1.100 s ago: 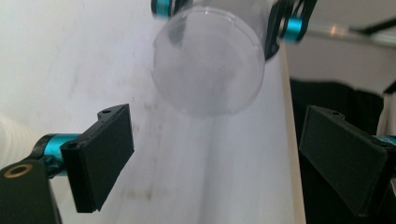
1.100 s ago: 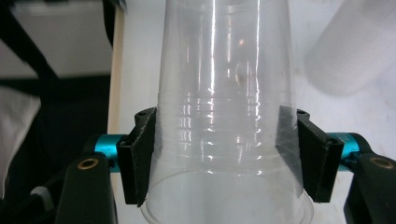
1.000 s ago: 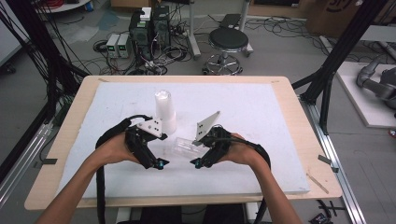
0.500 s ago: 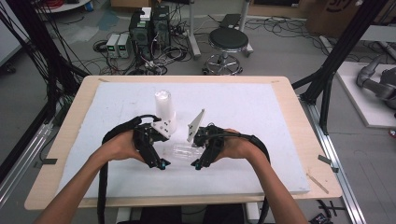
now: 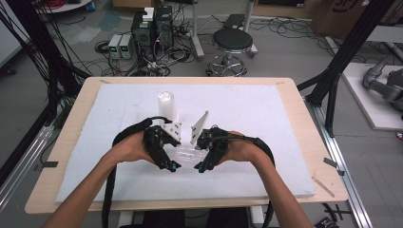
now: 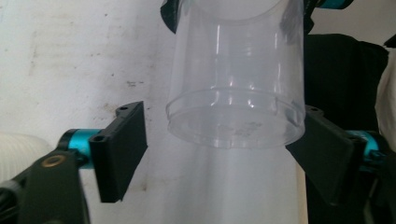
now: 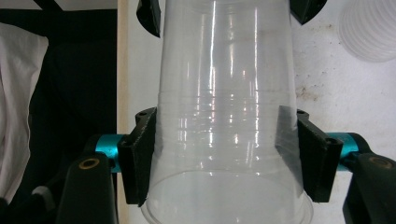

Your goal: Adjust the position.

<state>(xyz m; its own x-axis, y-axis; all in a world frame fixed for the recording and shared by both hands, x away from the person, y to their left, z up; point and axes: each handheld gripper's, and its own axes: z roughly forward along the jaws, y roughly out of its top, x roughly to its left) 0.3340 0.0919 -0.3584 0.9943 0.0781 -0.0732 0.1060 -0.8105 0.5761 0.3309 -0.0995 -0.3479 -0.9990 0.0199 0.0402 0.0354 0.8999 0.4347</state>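
Right claw [image 7: 219, 156], item one on my list: clenched on the clear plastic cup [image 7: 224, 126], both black pads pressed flat against the cup's wall just above its wide rim. From my remote seat I read the cup as lying level between the two hands, mouth toward the right claw, base toward the left.

Left claw [image 6: 224, 154], item two: its jaws have just been closing, with the cup's base end between them. In the left gripper view the right-hand pad sits at the cup's wall, touching or nearly so; the left-hand pad stands clearly apart from it, with white tabletop visible in the gap. I log this claw as released, not yet gripping.

Clear plastic cup [image 5: 189, 153], item three: in the high view it hangs just above the white tabletop [image 5: 266, 118], bridging the space between the left claw [image 5: 173, 166] and the right claw [image 5: 199, 167], near the front middle of the board.

Stack of white cups [image 5: 166, 105], item four: upright on the tabletop, just behind the left hand [image 5: 130, 148] and apart from the held cup.

Right hand [image 5: 242, 149], item five: wrapped around its claw's body, level with the left.
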